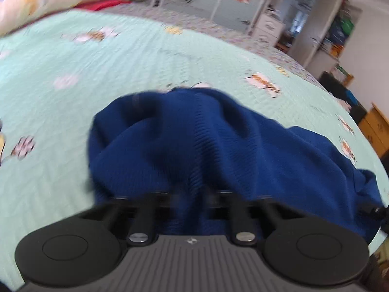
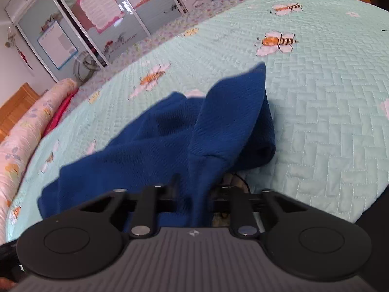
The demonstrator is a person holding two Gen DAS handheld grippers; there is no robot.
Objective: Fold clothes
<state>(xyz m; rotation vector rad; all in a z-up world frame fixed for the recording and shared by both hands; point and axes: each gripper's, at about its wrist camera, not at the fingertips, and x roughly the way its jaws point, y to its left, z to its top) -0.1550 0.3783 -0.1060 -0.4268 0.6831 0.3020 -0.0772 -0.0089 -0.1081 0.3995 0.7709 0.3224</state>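
A dark blue knit garment (image 1: 218, 141) lies bunched on the mint green quilted bedspread (image 1: 97, 60), which is printed with bees. In the left wrist view it drapes over my left gripper (image 1: 192, 192), hiding the fingertips; the jaws stand close together with cloth pinched between them. In the right wrist view the same garment (image 2: 155, 141) rises in a peaked fold from my right gripper (image 2: 194, 194), which is shut on a bunched strip of it. The rest trails left across the bedspread (image 2: 316, 97).
A rolled floral quilt (image 2: 14, 146) and a red cloth (image 2: 60, 107) lie along the bed's far edge. Beyond stand glass wardrobe doors (image 2: 97, 12), white drawers (image 1: 267, 26) and a wooden cabinet (image 1: 374, 126). Bare bedspread surrounds the garment.
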